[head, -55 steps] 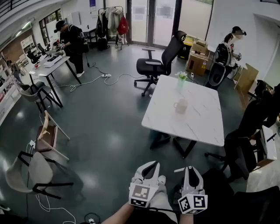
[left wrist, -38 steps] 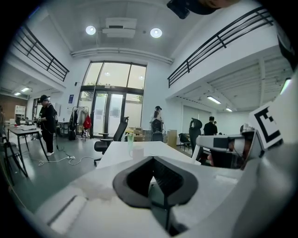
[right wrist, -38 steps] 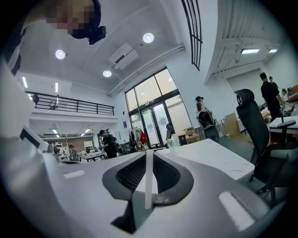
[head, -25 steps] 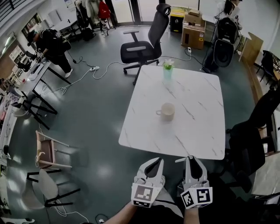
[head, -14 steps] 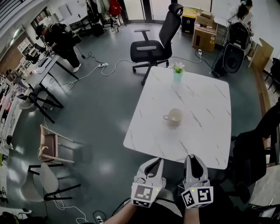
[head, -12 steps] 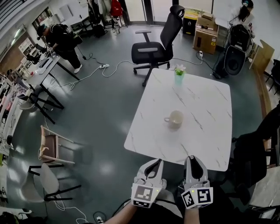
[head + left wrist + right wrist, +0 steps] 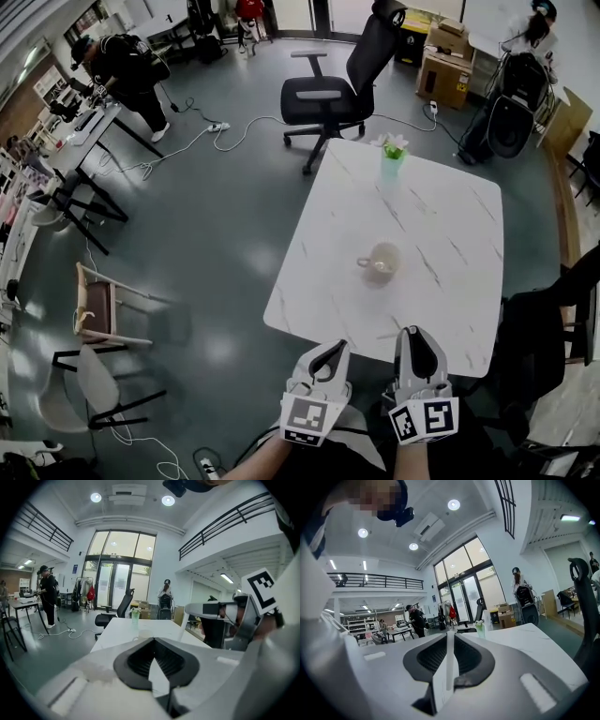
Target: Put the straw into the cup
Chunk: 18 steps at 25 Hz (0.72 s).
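Inspector: Compared with two seconds ago, the white marble surface (image 7: 441,216) is lying much closer to the wearer. Its near edge is now sitting just ahead of both tongs, where earlier a wide stretch of floor (image 7: 206,244) was separating them.

Clerk: How are the tongs standing?

Inspector: Both are being held low and side by side at the bottom of the head view. The left tongs (image 7: 328,349) are clenched on nothing, with the jaws meeting, as the left gripper view is showing. The right tongs (image 7: 412,333) are clenched on the straw (image 7: 449,663), a thin white tube that is running lengthwise along the gap between the jaws.

Clerk: And the cup?

Inspector: The cup (image 7: 382,262) is standing upright near the middle of the surface. Its handle is pointing to the head view's left, and it is sitting well apart from both tongs. The straw is not yet in it.

Clerk: Is anything else standing on the surface?

Inspector: A small green vase (image 7: 392,169) holding a white flower (image 7: 392,142) is standing near the far edge, beyond the cup.

Clerk: And around it?

Inspector: A black office chair (image 7: 328,94) is standing on the floor just past that far edge. A person (image 7: 122,66) in dark clothing is standing at a desk (image 7: 89,122) far off to the left. Cables (image 7: 187,145) are trailing across the floor between the desk and the chair.
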Tool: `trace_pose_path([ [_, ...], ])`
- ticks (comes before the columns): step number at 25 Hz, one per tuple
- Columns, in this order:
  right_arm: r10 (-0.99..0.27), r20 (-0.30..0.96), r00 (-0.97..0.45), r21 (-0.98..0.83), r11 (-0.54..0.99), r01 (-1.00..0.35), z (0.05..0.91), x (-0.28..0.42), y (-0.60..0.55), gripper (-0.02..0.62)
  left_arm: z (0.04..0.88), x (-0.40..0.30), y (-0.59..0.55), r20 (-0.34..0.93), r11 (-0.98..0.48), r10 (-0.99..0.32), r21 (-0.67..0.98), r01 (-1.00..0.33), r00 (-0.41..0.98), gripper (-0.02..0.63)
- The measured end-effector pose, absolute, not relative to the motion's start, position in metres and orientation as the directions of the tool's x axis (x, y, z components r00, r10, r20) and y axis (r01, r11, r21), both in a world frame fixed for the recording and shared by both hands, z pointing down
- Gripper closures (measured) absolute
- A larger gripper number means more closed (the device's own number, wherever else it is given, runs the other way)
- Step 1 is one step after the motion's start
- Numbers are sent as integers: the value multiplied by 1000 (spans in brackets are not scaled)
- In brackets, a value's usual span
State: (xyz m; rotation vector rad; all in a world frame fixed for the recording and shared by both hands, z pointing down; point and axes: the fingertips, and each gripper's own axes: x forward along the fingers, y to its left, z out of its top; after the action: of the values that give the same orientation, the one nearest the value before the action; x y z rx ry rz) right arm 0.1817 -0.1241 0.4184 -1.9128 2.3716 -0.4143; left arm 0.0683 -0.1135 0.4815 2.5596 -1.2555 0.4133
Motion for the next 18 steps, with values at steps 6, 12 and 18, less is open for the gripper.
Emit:
trace_pose_path([
  [6,-969,128,-210,-221,179,-959,420,183,-152,549,488,71,-130,365,-593,-710,149,-791,602,604],
  [12,-973,118,-198,-200,172,-965,418,184,-180,549,488,72,-144,354,-583,-707,197,-788,612,604],
  [18,-976,117,-184,-180,161,-970,423,192,-202,549,498,76,-151,372,-604,-685,191,-774,626,604],
])
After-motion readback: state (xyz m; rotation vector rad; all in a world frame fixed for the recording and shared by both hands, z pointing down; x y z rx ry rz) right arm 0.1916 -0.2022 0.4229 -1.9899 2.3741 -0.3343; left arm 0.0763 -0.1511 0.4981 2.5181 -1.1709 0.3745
